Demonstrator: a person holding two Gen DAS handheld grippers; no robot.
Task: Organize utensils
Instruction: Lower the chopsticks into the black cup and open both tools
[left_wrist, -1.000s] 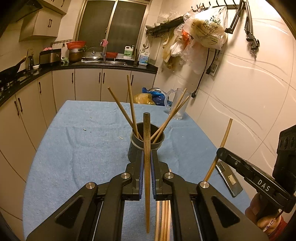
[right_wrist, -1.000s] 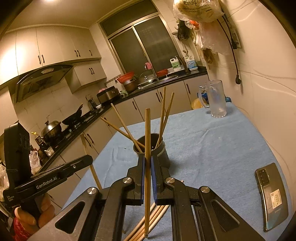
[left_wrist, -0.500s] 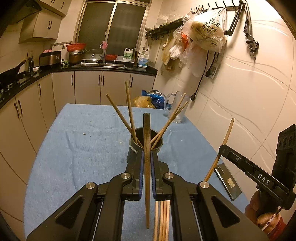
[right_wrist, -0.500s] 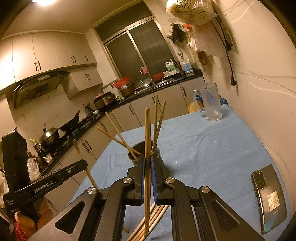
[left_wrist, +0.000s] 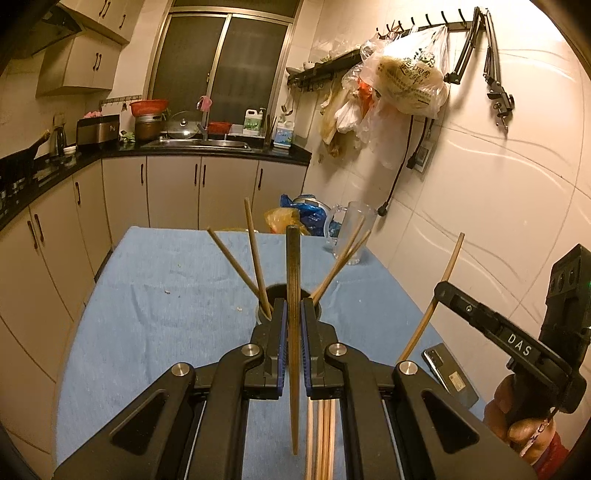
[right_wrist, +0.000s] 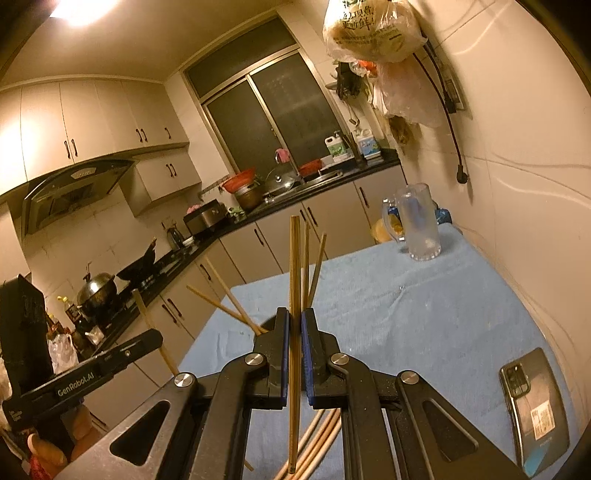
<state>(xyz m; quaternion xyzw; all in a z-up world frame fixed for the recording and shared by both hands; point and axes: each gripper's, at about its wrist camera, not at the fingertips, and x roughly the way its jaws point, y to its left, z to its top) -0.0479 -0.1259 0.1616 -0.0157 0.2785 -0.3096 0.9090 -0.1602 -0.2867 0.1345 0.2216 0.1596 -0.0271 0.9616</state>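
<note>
In the left wrist view my left gripper (left_wrist: 293, 308) is shut on a dark-tipped chopstick (left_wrist: 293, 258) that stands upright. Just behind the fingers sits the dark holder cup (left_wrist: 274, 292), with several chopsticks (left_wrist: 255, 258) fanning out of it. At the right my right gripper (left_wrist: 439, 292) is shut on a pale chopstick (left_wrist: 445, 273). The right wrist view shows that gripper (right_wrist: 294, 325) clamping its chopstick (right_wrist: 294, 258) upright, the cup (right_wrist: 270, 322) mostly hidden behind the fingers. My left gripper (right_wrist: 156, 336) appears at the left there. Loose chopsticks (left_wrist: 321, 435) lie on the blue cloth under both grippers.
A blue cloth (left_wrist: 166, 314) covers the table, which stands against a tiled wall on the right. A phone (right_wrist: 535, 402) lies at the near right and a glass mug (right_wrist: 417, 225) stands at the far right corner. Kitchen counters run along the left and back.
Both grippers have risen a little with their chopsticks still clamped. The cup now sits lower in both views and is more hidden behind the fingers.
</note>
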